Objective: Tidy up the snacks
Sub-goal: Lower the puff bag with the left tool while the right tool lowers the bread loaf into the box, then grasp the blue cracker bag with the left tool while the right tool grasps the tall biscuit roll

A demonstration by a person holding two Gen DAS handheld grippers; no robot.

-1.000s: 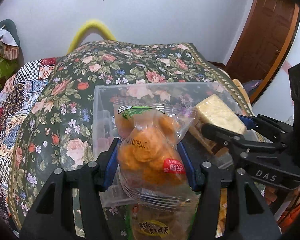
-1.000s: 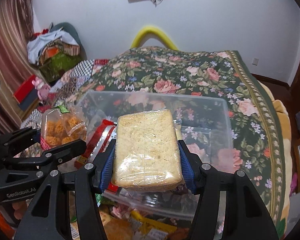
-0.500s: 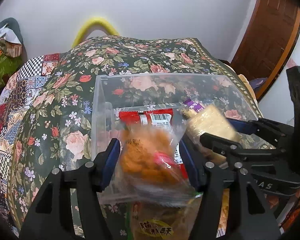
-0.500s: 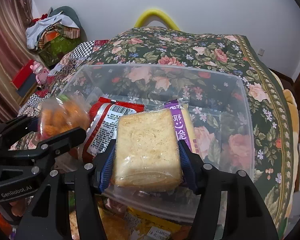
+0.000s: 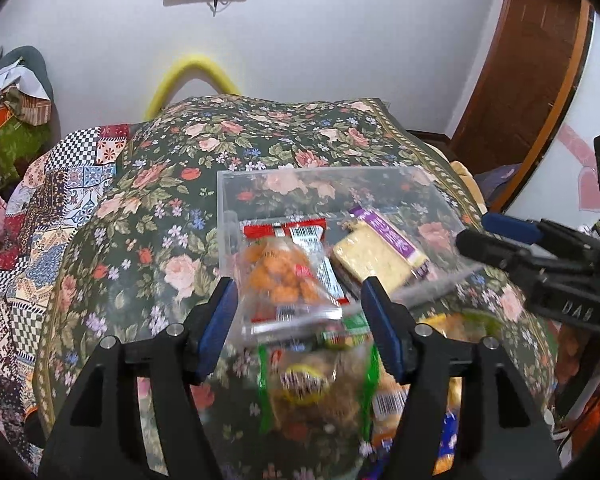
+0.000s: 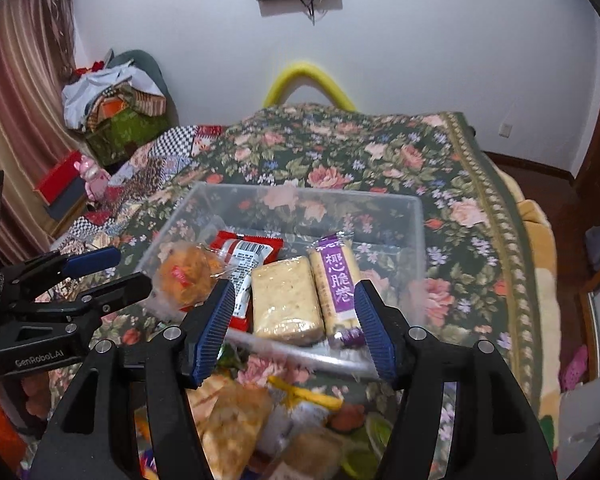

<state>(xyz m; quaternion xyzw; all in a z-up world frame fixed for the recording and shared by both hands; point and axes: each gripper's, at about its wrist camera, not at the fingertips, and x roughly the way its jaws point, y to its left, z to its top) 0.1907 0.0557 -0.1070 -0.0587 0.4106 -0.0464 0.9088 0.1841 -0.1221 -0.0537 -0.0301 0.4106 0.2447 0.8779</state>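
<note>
Clear plastic bin (image 6: 418,216) on the bed holds the orange puff bag (image 5: 278,276) and wrapped cake (image 6: 286,300). Left gripper (image 5: 296,320) and right gripper (image 6: 294,322) jaws stand wide, empty. Packets likely light, crushable, slippery; grip across the sides.

Bed (image 5: 148,216) covered by dark floral blanket (image 6: 452,168); patchwork quilt (image 5: 60,192) along its left side. Clear plastic bin (image 6: 418,216) sits directly on blanket. Loose snack packets (image 6: 236,428) lie on blanket just beside bin's near wall, blurred.
</note>
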